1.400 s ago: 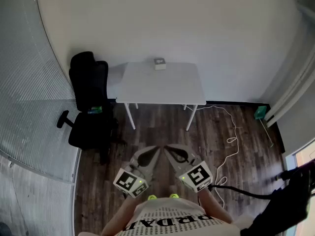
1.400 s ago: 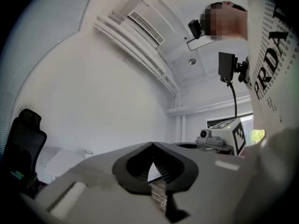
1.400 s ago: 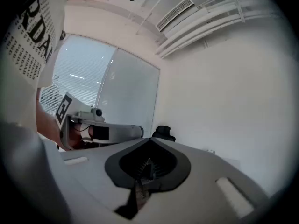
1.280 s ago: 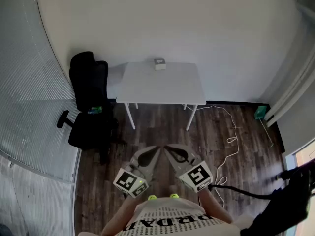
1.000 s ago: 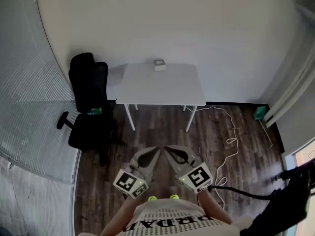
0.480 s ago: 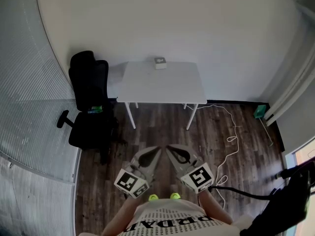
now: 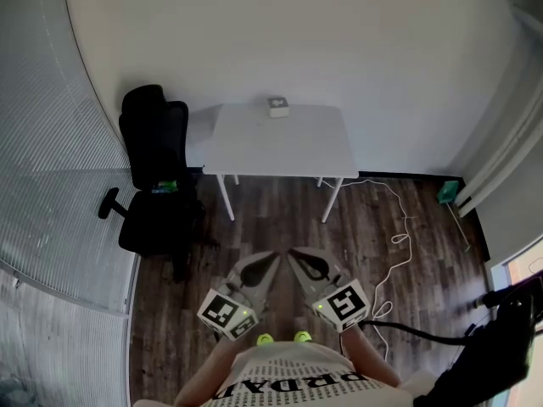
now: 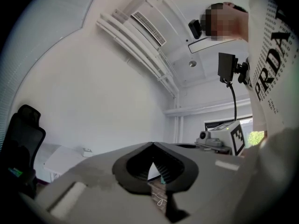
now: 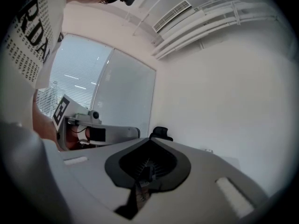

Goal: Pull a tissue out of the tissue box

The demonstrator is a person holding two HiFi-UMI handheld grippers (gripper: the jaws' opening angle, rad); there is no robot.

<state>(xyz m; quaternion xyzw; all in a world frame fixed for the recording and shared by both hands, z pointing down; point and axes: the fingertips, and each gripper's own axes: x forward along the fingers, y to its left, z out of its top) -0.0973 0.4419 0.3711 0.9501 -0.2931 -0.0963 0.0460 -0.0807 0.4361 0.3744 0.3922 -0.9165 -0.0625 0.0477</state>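
Observation:
The small tissue box stands at the far edge of a white table against the wall, far ahead of me. Both grippers are held low, close to the person's body, over the wood floor. My left gripper is shut with nothing in it, and so is my right gripper; their tips point toward each other. In the left gripper view the jaws meet at the left gripper, and the tissue box shows small and distant. In the right gripper view the right gripper is also shut.
A black office chair stands left of the table. A white cable trails over the floor at the right, near a black stand. A frosted glass wall curves along the left.
Almost nothing: the head view drifts slightly, and both grippers stay shut and low near the body.

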